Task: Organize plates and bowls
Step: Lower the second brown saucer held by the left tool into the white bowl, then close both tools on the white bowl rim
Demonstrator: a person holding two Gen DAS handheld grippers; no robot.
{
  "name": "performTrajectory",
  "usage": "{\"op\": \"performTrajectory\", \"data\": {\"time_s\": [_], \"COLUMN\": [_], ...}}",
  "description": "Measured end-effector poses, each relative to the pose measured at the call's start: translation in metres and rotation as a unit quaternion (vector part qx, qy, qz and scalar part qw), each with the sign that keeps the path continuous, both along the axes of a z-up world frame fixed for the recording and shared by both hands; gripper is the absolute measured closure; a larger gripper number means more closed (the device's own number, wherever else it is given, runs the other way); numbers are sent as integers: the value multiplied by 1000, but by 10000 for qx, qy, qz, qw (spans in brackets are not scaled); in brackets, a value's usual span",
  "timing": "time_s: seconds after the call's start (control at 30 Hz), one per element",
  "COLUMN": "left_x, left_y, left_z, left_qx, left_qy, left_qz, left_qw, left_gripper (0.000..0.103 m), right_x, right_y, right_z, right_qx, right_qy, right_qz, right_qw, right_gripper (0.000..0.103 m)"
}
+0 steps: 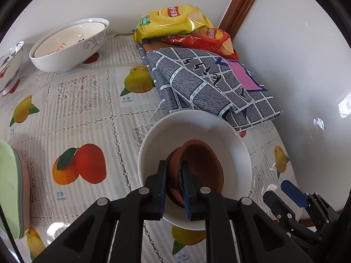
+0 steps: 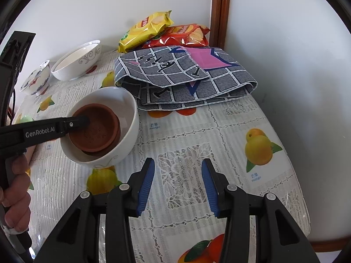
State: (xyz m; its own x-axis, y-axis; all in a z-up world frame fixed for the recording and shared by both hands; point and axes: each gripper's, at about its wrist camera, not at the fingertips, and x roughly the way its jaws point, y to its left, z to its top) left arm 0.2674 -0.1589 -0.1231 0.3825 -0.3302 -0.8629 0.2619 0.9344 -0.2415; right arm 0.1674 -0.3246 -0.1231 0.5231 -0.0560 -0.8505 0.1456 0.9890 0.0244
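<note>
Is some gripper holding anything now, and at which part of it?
The left gripper holds the brown bowl by its near rim, one jaw inside, one outside, within the white bowl. The right gripper is open and holds nothing.

The left gripper (image 1: 174, 183) reaches forward and down, its two blue-padded fingers drawn close together and clamped on the rim of a brown bowl (image 1: 197, 166), one finger inside the rim and one outside. The person's left hand (image 2: 16, 186) wraps around that gripper's handle, fingers curled. The right gripper (image 2: 177, 186) hangs low over the table with its jaws spread wide apart and nothing between them.
</note>
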Motion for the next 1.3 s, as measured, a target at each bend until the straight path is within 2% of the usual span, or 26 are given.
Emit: {"op": "performTrajectory", "data": {"time_s": [0.3,0.47,0.63,0.9,1.3], "left_x": [-10,-15,-16,-8,2], "left_y": [5,13,25,34,25], "left_z": [13,24,33,17,-4], "left_qx": [100,58,52,166,293], "left_qy": [-127,-300,-416,-158,72], "left_qz": [6,99,206,377,270], "left_qw": [9999,9995,9989,9990,9992], "left_gripper": [89,77,75,74,74], "right_x": [1,3,10,29,60], "right_y": [4,6,8,17,24], "right_z": [12,19,23,16,-12], "right_qx": [176,278,330,470,463], "right_qy": [-128,-230,-285,-214,178], "right_qz": [48,69,86,190,118], "right_qw": [9998,9993,9990,9985,9987], "right_gripper": [59,57,57,57,59]}}
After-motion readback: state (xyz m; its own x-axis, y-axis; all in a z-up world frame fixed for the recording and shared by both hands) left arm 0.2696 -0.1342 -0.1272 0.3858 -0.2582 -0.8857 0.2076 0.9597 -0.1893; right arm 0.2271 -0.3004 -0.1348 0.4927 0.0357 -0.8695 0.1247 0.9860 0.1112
